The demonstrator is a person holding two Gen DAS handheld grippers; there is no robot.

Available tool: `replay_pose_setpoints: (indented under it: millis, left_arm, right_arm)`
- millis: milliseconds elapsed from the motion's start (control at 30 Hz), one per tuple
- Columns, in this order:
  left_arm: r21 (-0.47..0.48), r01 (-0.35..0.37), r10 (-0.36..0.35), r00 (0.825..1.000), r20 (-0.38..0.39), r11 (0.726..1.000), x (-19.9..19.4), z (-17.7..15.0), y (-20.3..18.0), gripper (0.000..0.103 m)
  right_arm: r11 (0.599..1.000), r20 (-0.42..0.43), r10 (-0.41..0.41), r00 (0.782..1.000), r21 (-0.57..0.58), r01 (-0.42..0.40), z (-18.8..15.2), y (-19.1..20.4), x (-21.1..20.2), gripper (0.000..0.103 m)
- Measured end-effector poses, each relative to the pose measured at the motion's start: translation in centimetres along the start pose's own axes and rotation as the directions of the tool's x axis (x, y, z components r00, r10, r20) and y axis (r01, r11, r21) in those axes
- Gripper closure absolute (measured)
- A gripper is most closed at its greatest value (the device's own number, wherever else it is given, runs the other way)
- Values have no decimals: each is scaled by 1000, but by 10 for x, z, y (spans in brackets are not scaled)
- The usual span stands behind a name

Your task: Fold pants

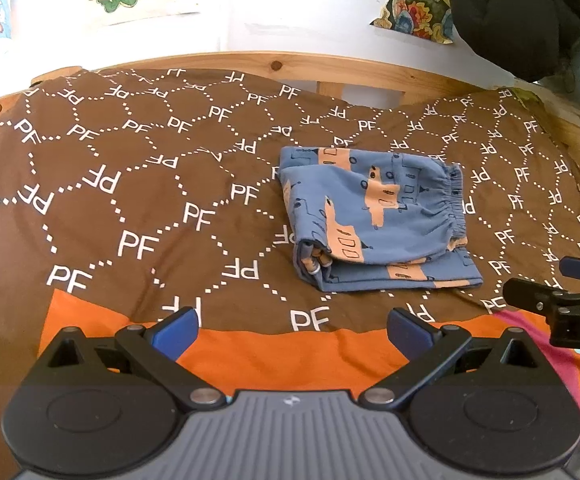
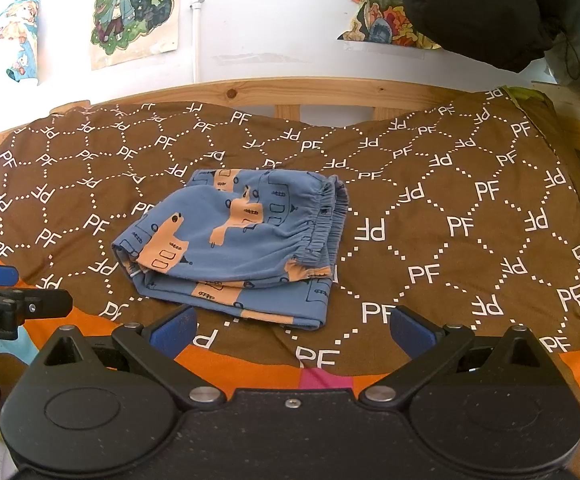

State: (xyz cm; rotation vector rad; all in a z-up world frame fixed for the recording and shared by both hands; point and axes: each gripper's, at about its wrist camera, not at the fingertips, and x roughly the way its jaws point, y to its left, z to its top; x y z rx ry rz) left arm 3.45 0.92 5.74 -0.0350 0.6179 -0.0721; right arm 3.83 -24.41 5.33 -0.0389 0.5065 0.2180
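Small blue pants (image 1: 374, 220) with orange patches lie folded into a compact bundle on the brown bedspread (image 1: 129, 184), elastic waistband to the right. They also show in the right wrist view (image 2: 241, 248). My left gripper (image 1: 292, 330) is open and empty, hanging short of the pants' near left corner. My right gripper (image 2: 292, 330) is open and empty, just short of the pants' near edge. The right gripper shows at the right edge of the left wrist view (image 1: 566, 292); the left gripper shows at the left edge of the right wrist view (image 2: 5, 296).
The bedspread with white "PF" print (image 2: 470, 220) covers a bed with a wooden frame (image 2: 310, 92) along the far side. An orange and pink blanket (image 1: 273, 356) lies under its near edge. A black garment (image 2: 482, 12) hangs at upper right. Posters hang on the white wall (image 2: 133, 8).
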Motion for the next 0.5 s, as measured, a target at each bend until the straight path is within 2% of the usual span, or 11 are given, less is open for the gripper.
replay_pose_setpoints:
  millis: [500]
  left_arm:
    - [29, -8, 7, 1000, 28, 1000, -3, -2, -5, 0]
  right_arm:
    - [1000, -3, 5, 1000, 0, -5, 0, -2, 0, 1]
